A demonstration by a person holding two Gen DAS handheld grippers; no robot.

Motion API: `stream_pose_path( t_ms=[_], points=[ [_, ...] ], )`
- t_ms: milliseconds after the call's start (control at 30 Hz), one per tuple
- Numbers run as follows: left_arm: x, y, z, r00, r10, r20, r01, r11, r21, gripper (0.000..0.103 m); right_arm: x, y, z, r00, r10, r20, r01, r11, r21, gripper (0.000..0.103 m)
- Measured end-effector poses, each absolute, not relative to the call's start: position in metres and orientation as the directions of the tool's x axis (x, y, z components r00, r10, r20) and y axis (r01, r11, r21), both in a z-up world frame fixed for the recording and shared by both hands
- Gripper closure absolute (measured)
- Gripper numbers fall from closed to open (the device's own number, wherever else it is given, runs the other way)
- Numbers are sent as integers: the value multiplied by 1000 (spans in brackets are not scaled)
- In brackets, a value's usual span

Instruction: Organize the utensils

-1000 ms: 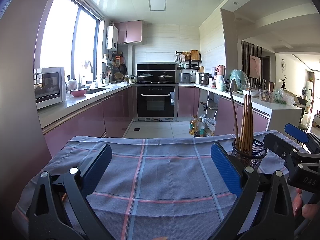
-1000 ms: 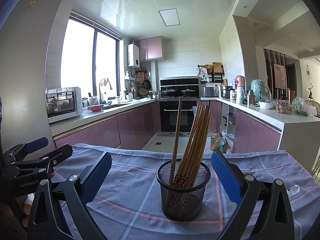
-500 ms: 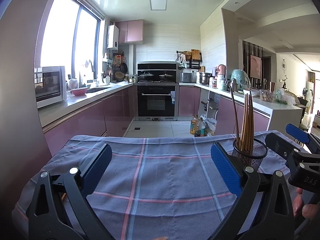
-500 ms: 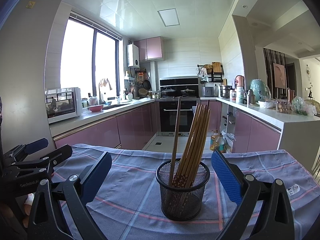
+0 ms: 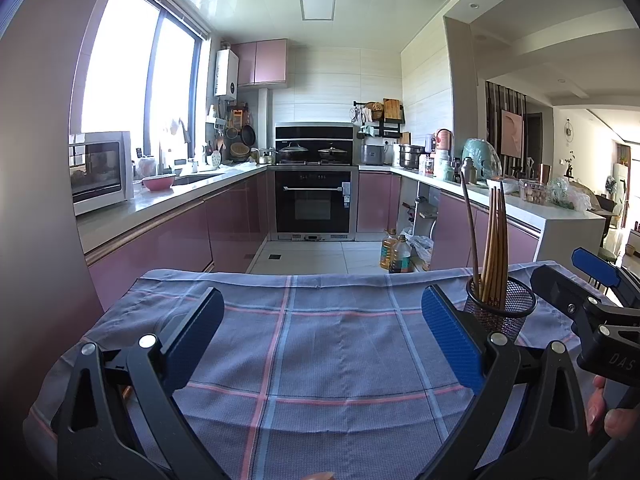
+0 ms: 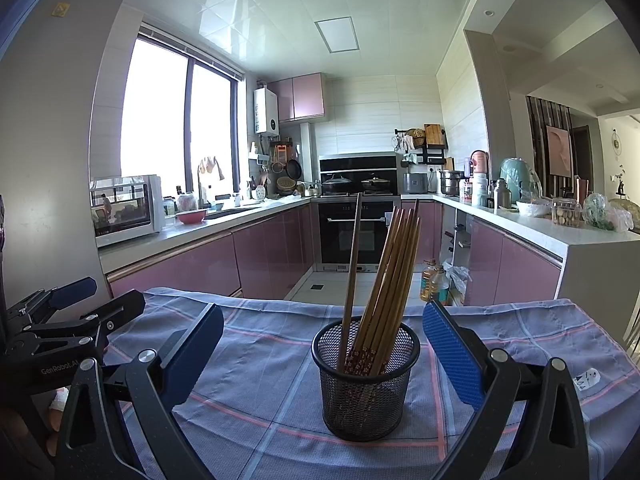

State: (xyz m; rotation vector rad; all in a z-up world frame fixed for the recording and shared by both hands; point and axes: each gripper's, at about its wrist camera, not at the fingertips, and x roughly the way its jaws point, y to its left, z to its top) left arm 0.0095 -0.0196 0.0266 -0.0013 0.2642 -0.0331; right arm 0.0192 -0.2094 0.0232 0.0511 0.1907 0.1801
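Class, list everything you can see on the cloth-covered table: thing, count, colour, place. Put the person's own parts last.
Cloth: one, blue-grey with pink and blue stripes, covering the table.
Mesh holder: one, black, upright on the cloth, between the right gripper's fingers but untouched.
Chopsticks: a bundle, count unclear, light brown, leaning in the holder.
Dark stick: one, dark brown, in the holder, apart from the bundle.
Left gripper: black with blue pads, open over bare cloth.
Right gripper: same colours, open.

Your work surface is covered by a blue-grey checked cloth [image 6: 256, 396] with pink and pale-blue stripes, and a black mesh holder [image 6: 366, 392] of wooden chopsticks [image 6: 390, 280] stands upright on it.
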Motion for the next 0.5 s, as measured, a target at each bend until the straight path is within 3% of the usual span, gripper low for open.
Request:
stream_pose_path(
  t_ms=[500],
  points=[
    [10,-21,26,964,-35,-264,34,999,-7,6,19,-210,23,965,184,-185,-173,982,71,6]
  ],
)
